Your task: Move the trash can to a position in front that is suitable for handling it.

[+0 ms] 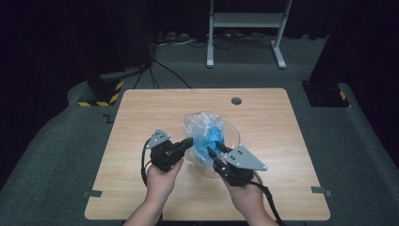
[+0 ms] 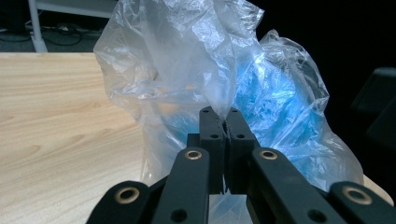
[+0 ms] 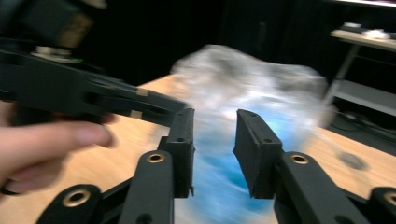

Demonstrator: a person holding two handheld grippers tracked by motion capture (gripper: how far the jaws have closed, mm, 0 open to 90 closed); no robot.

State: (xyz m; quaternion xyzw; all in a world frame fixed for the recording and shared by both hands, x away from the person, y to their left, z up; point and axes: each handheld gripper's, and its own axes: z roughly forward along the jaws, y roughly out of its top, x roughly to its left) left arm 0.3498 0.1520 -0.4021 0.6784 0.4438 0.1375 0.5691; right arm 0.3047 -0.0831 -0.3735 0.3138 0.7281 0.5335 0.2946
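Hands at a pale wooden table (image 1: 141,155): left gripper (image 2: 225,122) pinches a crinkly clear plastic bag of blue contents (image 2: 261,107); right gripper (image 3: 214,140), jaws parted and empty, should clamp film beside it, not bulk.

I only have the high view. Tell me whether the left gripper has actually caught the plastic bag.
Observer: Yes. In the left gripper view, the left gripper is shut on a fold of the plastic bag.
Operator: Report the right gripper.
Observer: The right gripper is open, jaws apart, with the bag just ahead of them; that view is blurred.
Operator: Describe what's in the bag.
Observer: Something blue shows through the clear plastic; I cannot tell what it is.
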